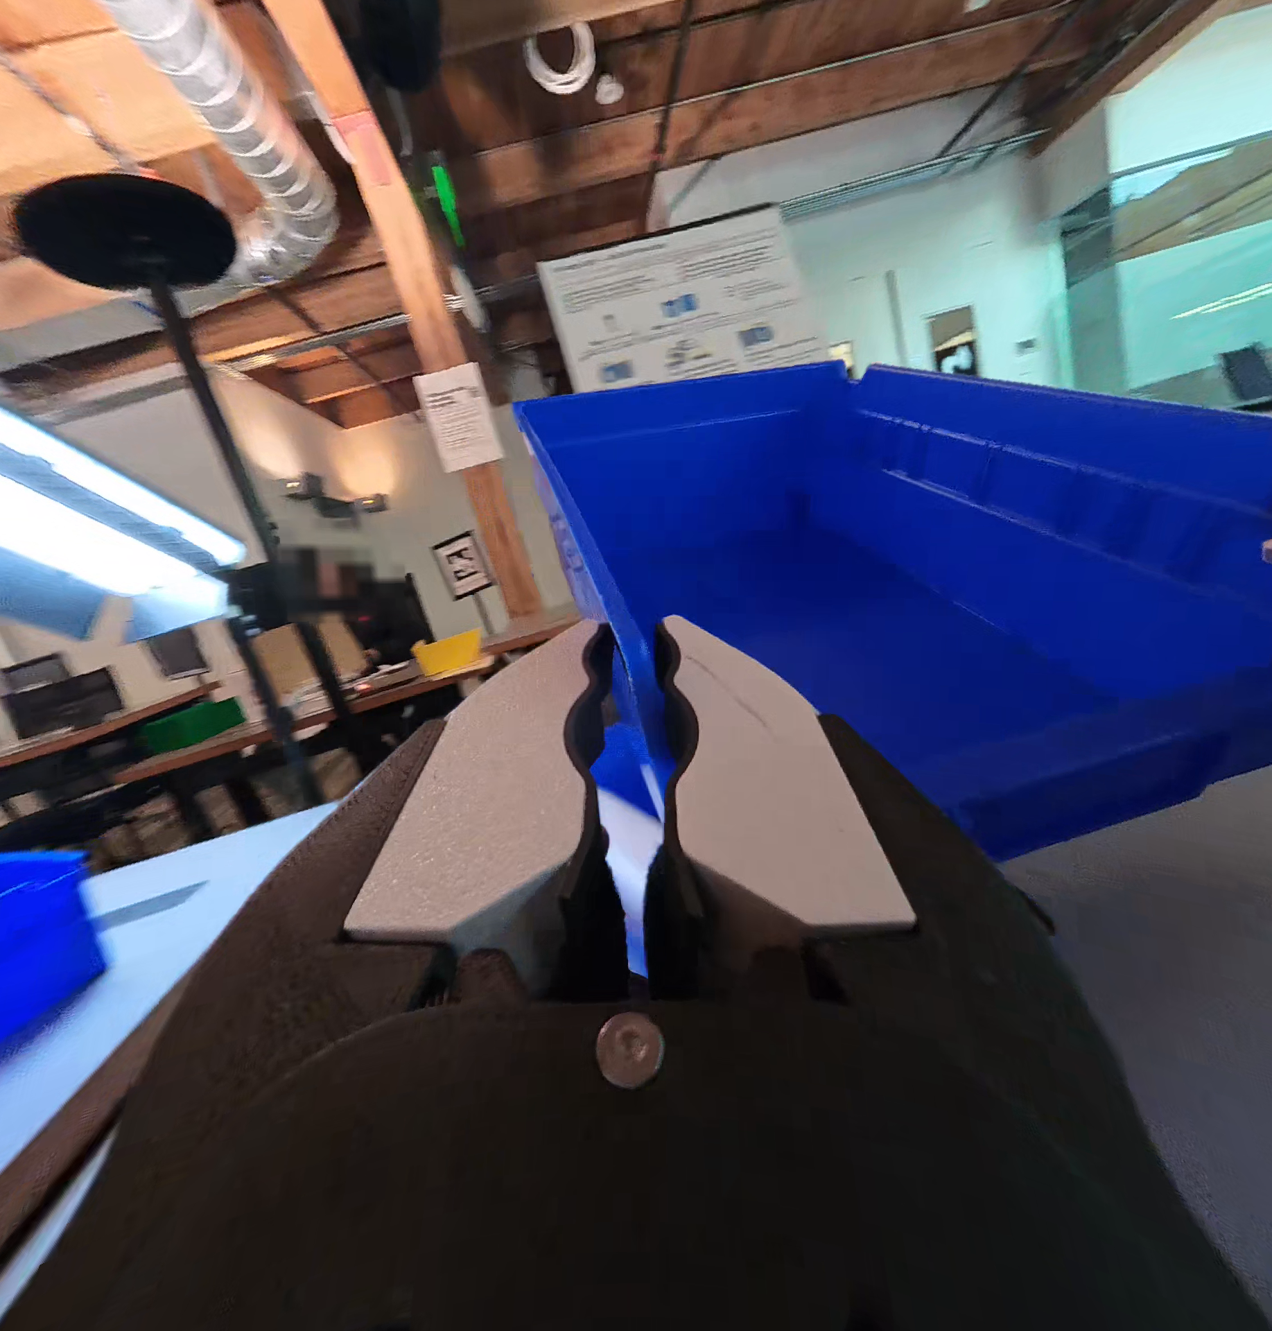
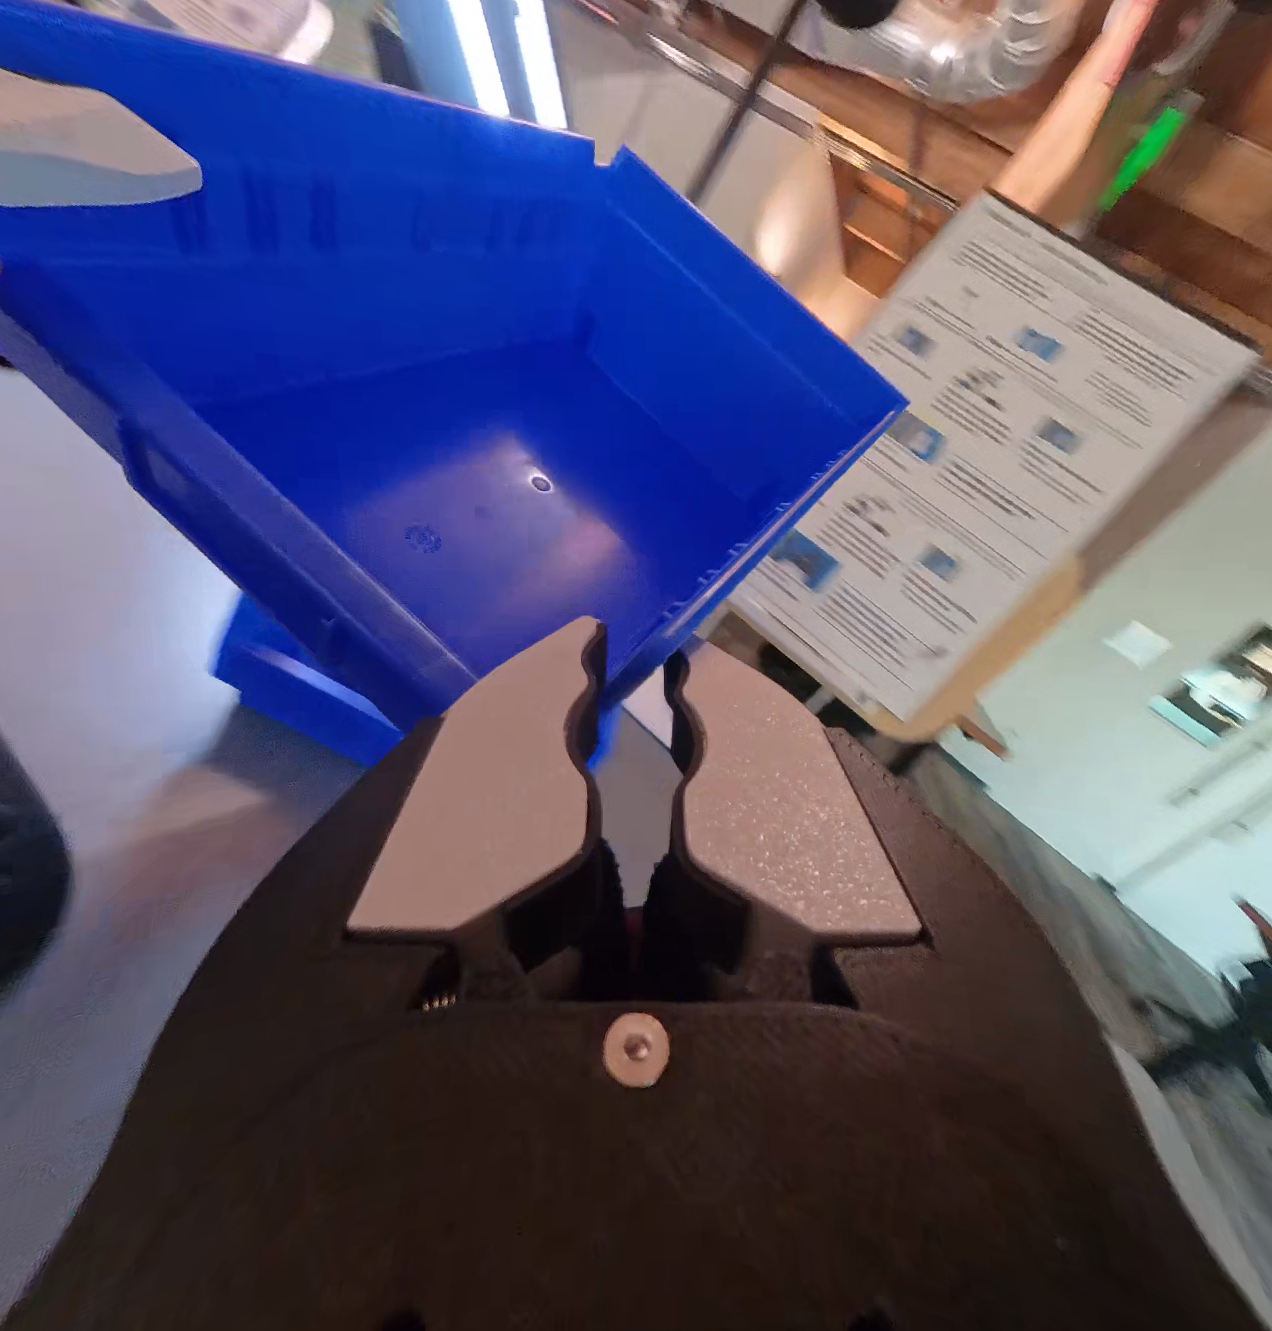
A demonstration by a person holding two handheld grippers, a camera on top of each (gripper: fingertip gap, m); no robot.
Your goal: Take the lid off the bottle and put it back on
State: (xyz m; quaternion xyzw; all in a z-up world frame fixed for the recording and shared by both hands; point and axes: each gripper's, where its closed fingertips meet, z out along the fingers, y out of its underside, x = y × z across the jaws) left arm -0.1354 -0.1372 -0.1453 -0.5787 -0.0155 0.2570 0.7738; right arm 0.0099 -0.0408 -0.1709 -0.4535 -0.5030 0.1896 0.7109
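A: What is seen as the largest thing?

B: A blue bin (image 1: 942, 576) — it is held tilted above a grey table (image 1: 1158, 1044), and its inside (image 2: 474, 446) is seen bare. Behind it a white poster board (image 2: 1014, 461) is seen, blurred.

A: How is the bin held?

B: One end wall is clamped by the left gripper (image 1: 636, 641); its grey fingers (image 1: 503, 792) are closed on the thin blue wall. The opposite end wall is met by the right gripper (image 2: 636, 648), and the wall's lower edge lies between its fingers (image 2: 510, 792), which are nearly closed — whether the wall is really pinched cannot be told.

A: And smaller things?

B: A second blue bin (image 1: 28, 929) is seen on the table at the left. The bottle and its lid are not seen in either view.
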